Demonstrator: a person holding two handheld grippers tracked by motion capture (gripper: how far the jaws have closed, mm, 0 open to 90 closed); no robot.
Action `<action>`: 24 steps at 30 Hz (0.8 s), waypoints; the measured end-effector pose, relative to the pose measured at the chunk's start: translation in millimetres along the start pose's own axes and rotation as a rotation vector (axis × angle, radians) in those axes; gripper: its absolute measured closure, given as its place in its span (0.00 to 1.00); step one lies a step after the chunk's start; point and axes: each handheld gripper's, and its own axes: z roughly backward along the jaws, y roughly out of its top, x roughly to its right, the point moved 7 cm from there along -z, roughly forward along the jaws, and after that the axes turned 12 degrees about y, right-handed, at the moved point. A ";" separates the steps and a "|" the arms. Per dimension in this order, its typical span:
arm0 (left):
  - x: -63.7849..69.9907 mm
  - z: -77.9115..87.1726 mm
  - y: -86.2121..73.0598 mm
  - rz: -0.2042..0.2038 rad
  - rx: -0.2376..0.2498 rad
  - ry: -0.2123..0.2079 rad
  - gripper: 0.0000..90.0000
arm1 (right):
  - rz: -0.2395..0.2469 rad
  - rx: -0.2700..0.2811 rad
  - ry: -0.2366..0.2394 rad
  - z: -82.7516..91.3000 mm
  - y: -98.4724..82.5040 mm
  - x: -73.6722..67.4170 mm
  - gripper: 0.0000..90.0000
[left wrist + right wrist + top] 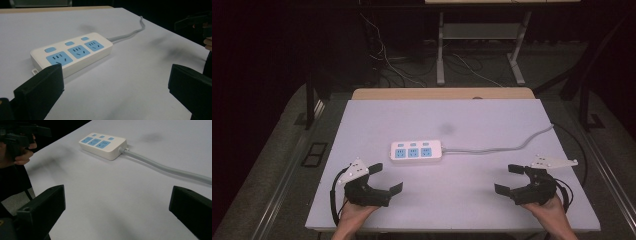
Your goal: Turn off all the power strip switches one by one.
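A white table (362, 130) fills the middle of the frame; a white power strip (416, 150) lies flat at its centre, its grey cable (512, 146) trailing right.

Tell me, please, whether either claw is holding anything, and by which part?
Nothing is held: the left claw and right claw are open, apart from the white three-socket plastic power strip.

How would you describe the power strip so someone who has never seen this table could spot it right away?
Look at the white table and go to its middle, ahead of the two black grippers. There lies the power strip, a flat white bar with three blue sockets and three small blue switches. A grey cable runs from its right end toward the table's right edge.
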 end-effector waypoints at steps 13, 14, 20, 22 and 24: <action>1.5 -0.9 -1.2 -0.009 -0.006 -0.006 0.00 | -0.005 -0.033 0.005 -4.1 -6.0 0.5 0.00; 1.6 -0.6 -0.9 -0.011 -0.004 -0.005 0.00 | -0.004 -0.036 0.005 -4.2 -6.4 0.6 0.00; 2.4 -0.1 -0.2 -0.012 -0.005 -0.008 0.00 | -0.008 -0.030 0.004 -3.6 -6.8 1.0 0.00; 2.7 0.2 0.2 -0.012 -0.005 -0.006 0.00 | -0.009 -0.030 0.004 -3.5 -7.0 1.1 0.00; 3.2 0.5 0.3 -0.013 -0.008 -0.009 0.00 | -0.011 -0.030 0.004 -3.4 -7.3 1.1 0.00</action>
